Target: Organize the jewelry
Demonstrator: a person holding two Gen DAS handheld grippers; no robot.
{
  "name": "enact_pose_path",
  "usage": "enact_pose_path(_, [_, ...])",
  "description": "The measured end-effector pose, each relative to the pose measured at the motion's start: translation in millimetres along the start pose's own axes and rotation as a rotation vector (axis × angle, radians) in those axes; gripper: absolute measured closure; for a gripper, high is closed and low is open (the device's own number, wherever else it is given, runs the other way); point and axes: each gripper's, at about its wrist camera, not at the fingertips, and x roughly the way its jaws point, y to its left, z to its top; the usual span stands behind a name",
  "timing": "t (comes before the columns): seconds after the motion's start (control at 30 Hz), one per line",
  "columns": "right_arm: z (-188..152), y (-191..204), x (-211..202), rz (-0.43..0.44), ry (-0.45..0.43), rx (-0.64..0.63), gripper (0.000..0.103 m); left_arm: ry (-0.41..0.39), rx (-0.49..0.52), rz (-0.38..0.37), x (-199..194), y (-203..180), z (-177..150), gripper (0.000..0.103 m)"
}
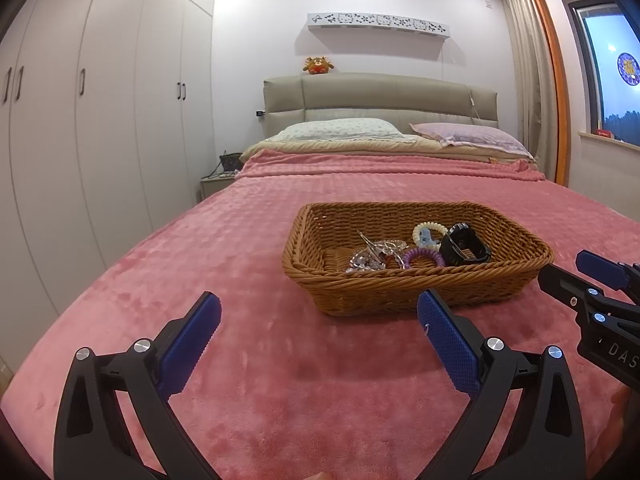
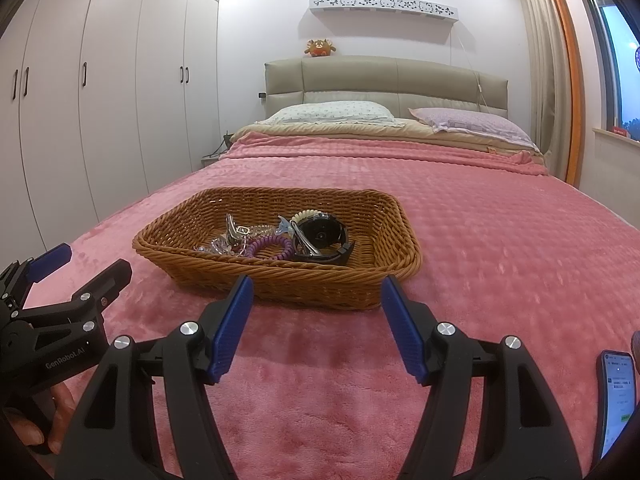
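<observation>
Wicker basket (image 1: 416, 288) holds tangled jewelry (image 1: 376, 254), black watch (image 1: 464, 245).

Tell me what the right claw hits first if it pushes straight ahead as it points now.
Probably the near wall of the wicker basket, which sits straight ahead of the open right claw on the pink blanket; the height is hard to judge.

I'm looking into a home bedroom: a bed (image 1: 360, 200) under a pink blanket (image 1: 280, 360), two pillows (image 2: 332, 114), a padded headboard (image 2: 384, 80), tall wardrobes (image 1: 100, 120).
</observation>
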Motion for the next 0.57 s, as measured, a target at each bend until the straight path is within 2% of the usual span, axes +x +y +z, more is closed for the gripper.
enact_pose_path(0.23, [-0.1, 0.3, 0.1, -0.001, 0.0, 0.0, 0.04, -0.013, 0.005, -0.013, -2.9, -1.2, -0.4, 0.007])
enact_pose_path(0.57, [0.0, -0.1, -0.1, 0.0, 0.001, -0.001, 0.04, 0.017, -0.026, -0.021, 0.6, 4.4, 1.1, 0.007])
